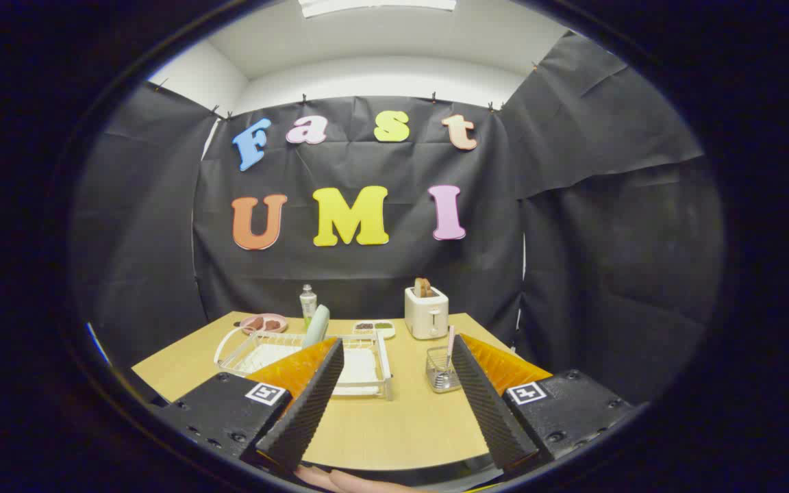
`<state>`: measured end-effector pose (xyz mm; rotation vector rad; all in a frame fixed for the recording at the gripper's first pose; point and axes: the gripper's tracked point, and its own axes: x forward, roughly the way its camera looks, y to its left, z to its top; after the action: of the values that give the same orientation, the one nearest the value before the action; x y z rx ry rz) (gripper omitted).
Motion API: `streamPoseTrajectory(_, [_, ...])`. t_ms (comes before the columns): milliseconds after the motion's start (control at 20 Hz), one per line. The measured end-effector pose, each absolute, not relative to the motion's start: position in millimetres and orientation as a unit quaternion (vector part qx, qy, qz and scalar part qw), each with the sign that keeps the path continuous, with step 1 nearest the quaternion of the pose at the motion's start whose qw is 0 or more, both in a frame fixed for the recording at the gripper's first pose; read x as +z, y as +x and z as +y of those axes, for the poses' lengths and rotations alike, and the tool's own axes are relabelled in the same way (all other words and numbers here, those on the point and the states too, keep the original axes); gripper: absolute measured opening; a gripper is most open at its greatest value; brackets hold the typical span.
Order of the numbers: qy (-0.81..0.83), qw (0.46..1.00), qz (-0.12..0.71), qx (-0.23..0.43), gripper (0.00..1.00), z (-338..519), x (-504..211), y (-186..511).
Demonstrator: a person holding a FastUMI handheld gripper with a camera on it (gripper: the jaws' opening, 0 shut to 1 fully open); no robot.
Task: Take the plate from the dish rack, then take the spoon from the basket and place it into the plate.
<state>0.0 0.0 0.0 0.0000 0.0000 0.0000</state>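
- Low in the frame, the tool [394, 383] hangs above the tabletop [394, 424], its 2 fingers spread wide, nothing between them.
- Left of centre: white dish rack [367, 359] with a pale green plate [316, 326] upright in it, beyond the left finger.
- Right of centre: wire basket [440, 373], pink-handled spoon [450, 342] standing in it, beside the right finger.
- Further back: white toaster [427, 312], a bottle [307, 302], a pink dish [264, 322].

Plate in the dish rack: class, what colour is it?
Pale mint green, in the gripper view: plate upright in the rack.
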Motion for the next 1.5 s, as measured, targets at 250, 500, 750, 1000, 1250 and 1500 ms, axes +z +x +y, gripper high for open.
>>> streamPoseTrajectory(250, [-0.001, 1.000, 0.006, 0.009, 1.00, 3, -6, -1])
streamPoseTrajectory(500, [0.000, 1.000, 0.013, 0.016, 1.00, 2, -8, -1])
streamPoseTrajectory(750, [-0.009, 1.000, 0.011, 0.018, 1.00, 5, -3, 6])
streamPoseTrajectory(1000, [-0.030, 0.998, 0.030, 0.040, 1.00, 25, 12, 40])
streamPoseTrajectory(1250, [-0.072, 0.995, 0.061, 0.044, 1.00, 54, 34, 103])
streamPoseTrajectory(1500, [-0.106, 0.984, 0.131, 0.063, 1.00, 102, 44, 176])
